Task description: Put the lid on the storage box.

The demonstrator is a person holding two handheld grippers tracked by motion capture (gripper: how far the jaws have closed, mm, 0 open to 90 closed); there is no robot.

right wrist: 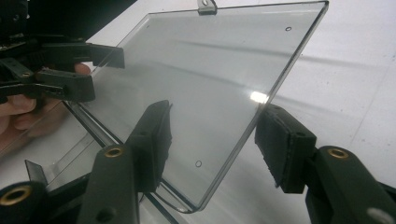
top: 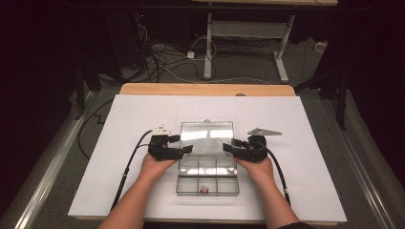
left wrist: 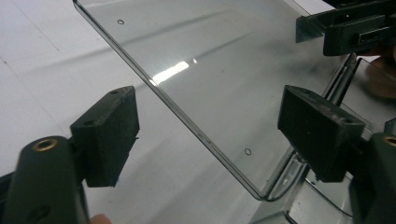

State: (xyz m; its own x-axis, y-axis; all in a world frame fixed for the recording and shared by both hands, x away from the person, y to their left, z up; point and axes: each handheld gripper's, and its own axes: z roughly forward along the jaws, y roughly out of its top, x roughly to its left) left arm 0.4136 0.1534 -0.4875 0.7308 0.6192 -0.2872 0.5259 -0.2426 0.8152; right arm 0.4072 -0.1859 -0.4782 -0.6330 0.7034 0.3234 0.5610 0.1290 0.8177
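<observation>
A clear plastic compartment box point(top: 207, 185) lies on the white sheet, and a small red item point(top: 205, 190) sits in one front compartment. Its clear lid point(top: 207, 136) is swung open toward the far side. My left gripper point(top: 186, 149) is at the lid's left edge near the hinge. In the left gripper view the jaws of my left gripper point(left wrist: 212, 133) straddle the lid point(left wrist: 210, 70) without touching it. My right gripper point(top: 230, 145) mirrors this on the right edge. My right gripper point(right wrist: 217, 144) stands open around the lid point(right wrist: 205, 79); the left gripper point(right wrist: 95, 70) shows opposite.
The white sheet point(top: 124, 143) covers a wooden table point(top: 205, 89) whose far edge shows beyond it. Cables point(top: 129, 162) trail from both grippers toward the near edge. Behind the table are floor cables point(top: 162, 59) and another desk's legs point(top: 282, 52).
</observation>
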